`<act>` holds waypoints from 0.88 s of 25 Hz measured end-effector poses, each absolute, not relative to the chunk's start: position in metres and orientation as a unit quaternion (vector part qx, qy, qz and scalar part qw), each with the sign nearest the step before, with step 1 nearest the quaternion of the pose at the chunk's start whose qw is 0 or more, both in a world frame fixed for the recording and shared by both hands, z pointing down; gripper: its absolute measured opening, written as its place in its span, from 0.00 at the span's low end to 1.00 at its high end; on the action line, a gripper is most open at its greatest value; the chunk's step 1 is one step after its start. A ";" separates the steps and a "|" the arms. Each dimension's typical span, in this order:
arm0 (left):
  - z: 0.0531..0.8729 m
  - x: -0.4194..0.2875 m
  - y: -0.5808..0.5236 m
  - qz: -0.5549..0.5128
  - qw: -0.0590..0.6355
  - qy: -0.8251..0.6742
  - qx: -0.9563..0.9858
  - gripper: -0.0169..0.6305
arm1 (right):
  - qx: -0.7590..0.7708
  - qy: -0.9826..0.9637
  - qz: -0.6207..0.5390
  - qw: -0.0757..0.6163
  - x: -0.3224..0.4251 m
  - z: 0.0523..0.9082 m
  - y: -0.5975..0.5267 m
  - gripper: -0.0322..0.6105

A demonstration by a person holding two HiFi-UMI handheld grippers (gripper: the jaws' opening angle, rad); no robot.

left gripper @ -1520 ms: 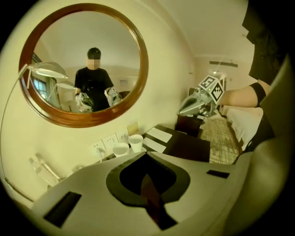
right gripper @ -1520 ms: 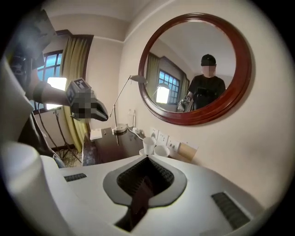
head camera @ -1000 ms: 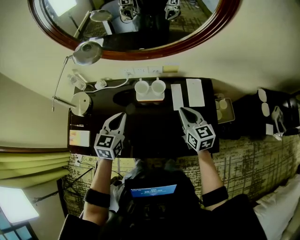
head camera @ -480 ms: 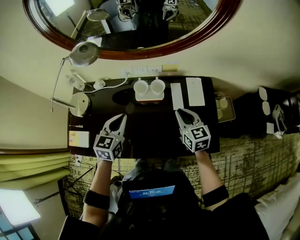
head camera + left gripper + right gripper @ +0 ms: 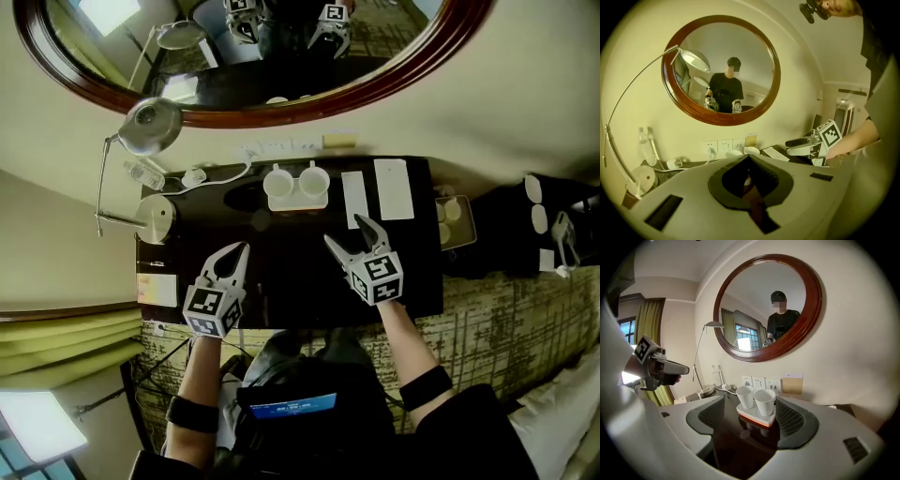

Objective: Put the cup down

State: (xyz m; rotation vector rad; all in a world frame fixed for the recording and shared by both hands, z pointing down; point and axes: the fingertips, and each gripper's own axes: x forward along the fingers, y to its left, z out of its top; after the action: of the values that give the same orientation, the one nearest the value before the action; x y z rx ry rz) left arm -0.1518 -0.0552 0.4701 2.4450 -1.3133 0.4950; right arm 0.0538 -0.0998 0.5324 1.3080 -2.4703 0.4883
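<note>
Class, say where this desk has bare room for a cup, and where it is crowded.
The desk is bare in its middle, between cup tray, left claw and right claw. Crowded: the back edge, with lamp base, tray and white cards.

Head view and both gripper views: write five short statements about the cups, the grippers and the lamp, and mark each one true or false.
1. Two white cups stand upright on a small tray. True.
2. The right gripper is shut on a cup. False: its jaws stand apart, having just been opening, with nothing between them; the cups stand ahead on the tray.
3. The left gripper has its jaws together. True.
4. The lamp stands at the right end of the desk. False: in the head view it stands at the left end.
5. The tray lies at the desk's front edge, near the person. False: it lies at the back, by the wall sockets.
</note>
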 end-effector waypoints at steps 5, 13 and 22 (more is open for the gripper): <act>0.483 -0.145 -0.065 0.181 0.163 -0.458 0.855 0.01 | 0.458 -0.854 0.183 0.166 0.049 0.569 -0.131 0.77; 0.491 -0.123 -0.079 0.183 0.155 -0.450 0.860 0.01 | 0.431 -0.864 0.179 0.188 0.030 0.605 -0.178 0.77; 0.511 -0.123 -0.084 0.182 0.167 -0.461 0.852 0.01 | 0.375 -0.891 0.128 0.221 0.027 0.639 -0.215 0.77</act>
State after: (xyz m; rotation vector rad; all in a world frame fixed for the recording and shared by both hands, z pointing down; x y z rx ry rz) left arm -0.1234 -0.0839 0.5111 2.4255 -1.3112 0.5188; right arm 0.0265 -0.2153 0.6387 1.0377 -2.4638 0.3548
